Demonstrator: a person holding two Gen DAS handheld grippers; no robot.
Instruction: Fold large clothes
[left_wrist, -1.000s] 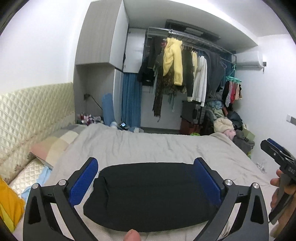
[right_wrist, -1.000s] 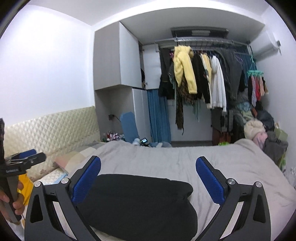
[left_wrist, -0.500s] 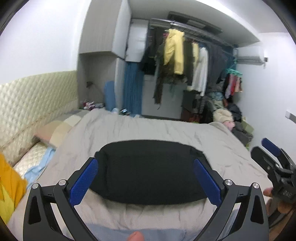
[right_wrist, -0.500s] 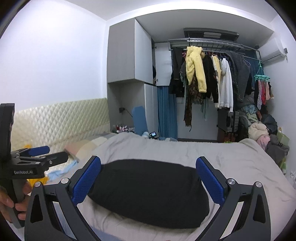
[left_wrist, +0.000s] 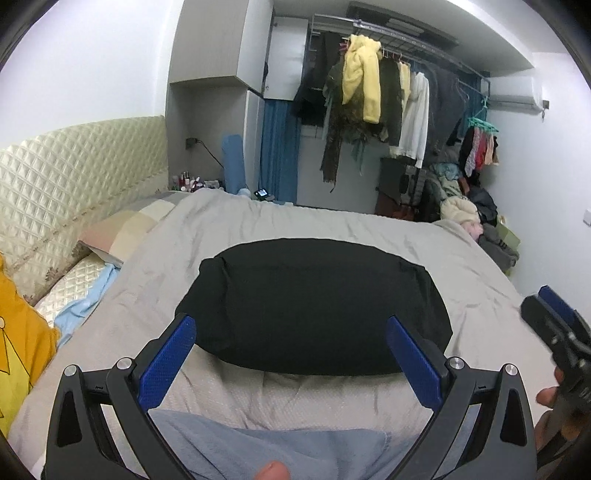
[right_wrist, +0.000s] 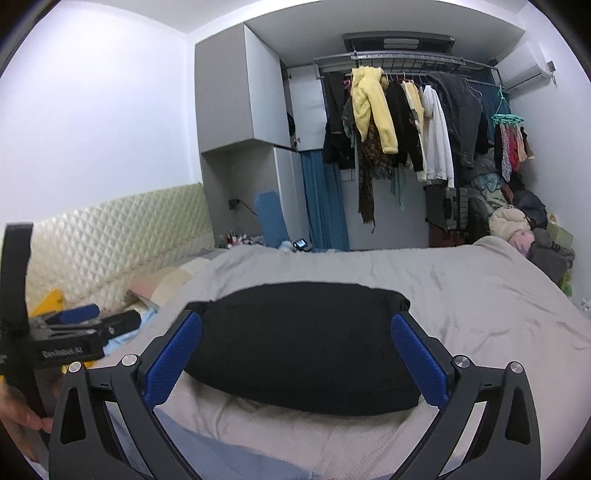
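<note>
Black garment (left_wrist: 314, 306): folded into a compact rounded rectangle, lying flat on the grey bedspread (left_wrist: 332, 225), near the bed's near edge; also seen from the right wrist (right_wrist: 303, 343).

Left gripper (left_wrist: 291, 354): jaws wide apart, nothing between the blue pads (left_wrist: 168, 360); held above the near edge of the bed, apart from the garment. From the right wrist it appears at the far left edge (right_wrist: 85, 325), blurred, with a hand (right_wrist: 18, 417) on its handle.

Right gripper (right_wrist: 295, 358): jaws wide apart, empty, framing the garment without touching it. From the left wrist only its tip (left_wrist: 554, 321) shows at the right edge, with fingers (left_wrist: 546, 397) below.

Left wrist only: a fingertip (left_wrist: 273, 472) at the bottom centre; a light blue cloth (left_wrist: 288, 446) along the near edge; a yellow item (left_wrist: 18, 350) at far left, large in frame.

Both views: quilted cream headboard (left_wrist: 74, 173) on the left; pillow (left_wrist: 125, 229) beside it; clothes rail (right_wrist: 406, 110) on the far wall with a yellow jacket (right_wrist: 373, 110); a heap of clothes (right_wrist: 517, 221) at far right; air conditioner (left_wrist: 515, 98) high on the right.

Right wrist only: the ceiling fixture (right_wrist: 399, 38) above the rail, in full.
</note>
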